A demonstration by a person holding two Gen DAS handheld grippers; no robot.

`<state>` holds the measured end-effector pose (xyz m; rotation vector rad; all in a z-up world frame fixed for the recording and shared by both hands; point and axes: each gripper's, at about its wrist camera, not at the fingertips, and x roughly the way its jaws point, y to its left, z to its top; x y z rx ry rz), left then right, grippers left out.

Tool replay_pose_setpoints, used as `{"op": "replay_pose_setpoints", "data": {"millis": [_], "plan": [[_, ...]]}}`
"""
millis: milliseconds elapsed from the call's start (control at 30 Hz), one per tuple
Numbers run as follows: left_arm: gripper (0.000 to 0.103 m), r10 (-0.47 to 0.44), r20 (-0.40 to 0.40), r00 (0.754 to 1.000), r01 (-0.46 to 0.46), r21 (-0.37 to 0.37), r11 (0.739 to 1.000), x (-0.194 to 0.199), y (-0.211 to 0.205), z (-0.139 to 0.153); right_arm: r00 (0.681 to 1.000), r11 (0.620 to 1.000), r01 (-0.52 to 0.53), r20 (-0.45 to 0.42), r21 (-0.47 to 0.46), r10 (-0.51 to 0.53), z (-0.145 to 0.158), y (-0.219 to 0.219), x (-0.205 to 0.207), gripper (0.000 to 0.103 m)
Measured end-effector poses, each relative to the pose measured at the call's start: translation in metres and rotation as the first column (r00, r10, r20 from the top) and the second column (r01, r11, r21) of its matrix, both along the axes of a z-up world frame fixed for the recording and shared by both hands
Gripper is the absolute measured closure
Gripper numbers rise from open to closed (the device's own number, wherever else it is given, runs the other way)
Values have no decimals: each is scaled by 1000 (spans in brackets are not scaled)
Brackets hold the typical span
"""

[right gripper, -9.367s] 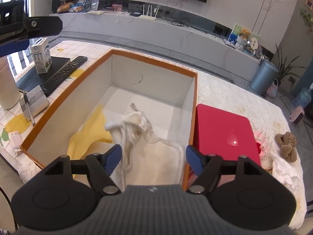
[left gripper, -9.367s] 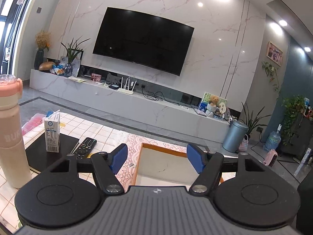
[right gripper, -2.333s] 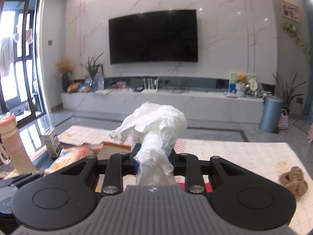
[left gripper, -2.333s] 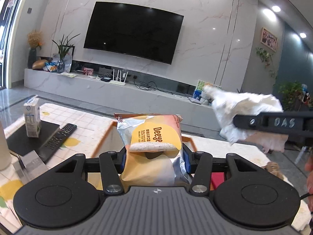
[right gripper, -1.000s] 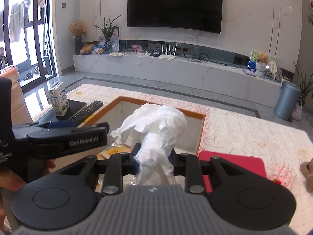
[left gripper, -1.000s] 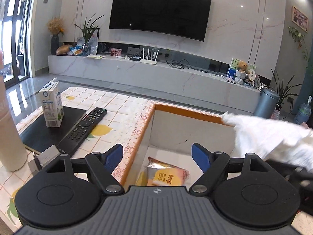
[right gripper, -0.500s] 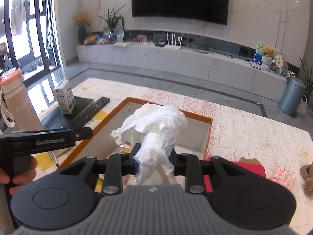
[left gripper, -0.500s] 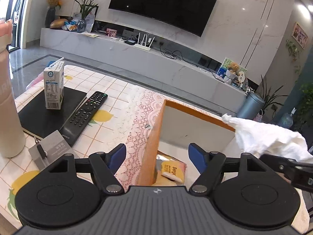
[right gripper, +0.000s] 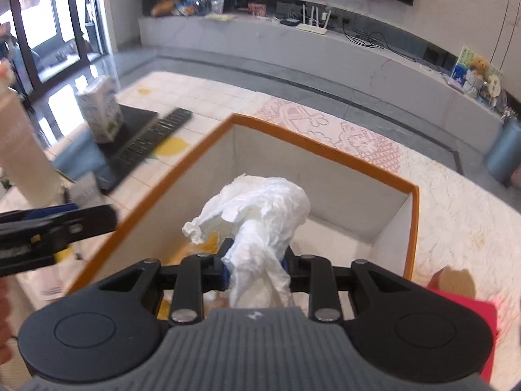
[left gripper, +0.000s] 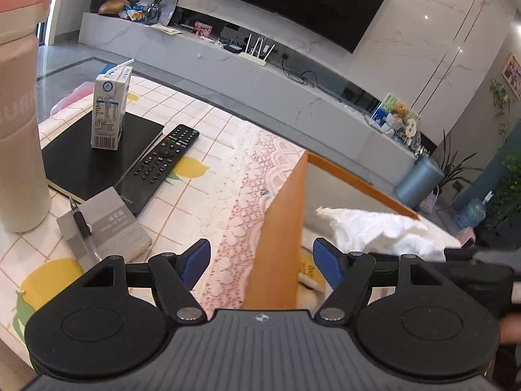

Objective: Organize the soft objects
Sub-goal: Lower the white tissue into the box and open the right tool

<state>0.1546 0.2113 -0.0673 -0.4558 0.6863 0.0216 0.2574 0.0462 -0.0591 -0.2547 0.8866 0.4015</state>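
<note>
Right tongs [right gripper: 255, 268] pinch a white cloth [right gripper: 260, 215] above the box [right gripper: 412, 228]; left tongs [left gripper: 260, 259] spread wide, holding nothing.

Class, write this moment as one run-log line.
left gripper: open, empty, at box rim | right gripper: shut on white cloth | cloth above orange-rimmed box | snack bag inside
</note>
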Motion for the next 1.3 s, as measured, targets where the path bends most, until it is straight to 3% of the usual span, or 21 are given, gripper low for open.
{"op": "replay_pose_setpoints", "data": {"millis": [200, 267, 333, 367, 433, 500, 633, 833, 967, 1100, 1300], "plan": [[21, 39, -1, 999, -39, -1, 999, 0, 9, 4, 998, 996, -50, -35, -80, 48, -16, 10, 17, 74], [21, 40, 17, 999, -40, 19, 999, 2, 11, 6, 995, 989, -93, -31, -114, 90, -24, 13, 22, 62], [21, 45, 34, 998, -47, 56, 997, 3, 11, 9, 992, 979, -119, -65, -163, 110, -34, 15, 29, 18], [21, 39, 28, 999, -41, 71, 997, 2, 12, 10, 996, 976, -70, -61, -205, 59, -35, 15, 31, 14], [21, 33, 26, 999, -35, 87, 996, 0, 13, 14, 999, 980, -19, -50, -196, 9, -27, 12, 28, 13], [21, 40, 29, 999, -43, 88, 995, -2, 14, 21, 999, 992, -35, -39, -124, 30, -13, 6, 18, 7], [21, 35, 33, 999, -38, 76, 996, -11, 14, 39, 998, 991, -51, 26, -123, 54, 11, 4, -7, 5], [21, 39, 33, 999, -44, 153, 987, -32, -2, 85, 996, 995, -38, 79, -87, 45, 58, -13, -41, 5], [21, -29, 50, 998, 22, 125, 992, -46, -14, 131, 993, 999, 26, 110, 39, -30, 99, -52, -66, 3], [21, -63, 113, 992, 43, 173, 984, -61, -42, 169, 979, 973, 105, 148, 207, -137, 133, -110, -92, 3], [21, -159, 149, 976, 117, 261, 958, -63, -110, 199, 927, 952, 209, 264, 224, -266, 174, -198, -137, 3]]}}
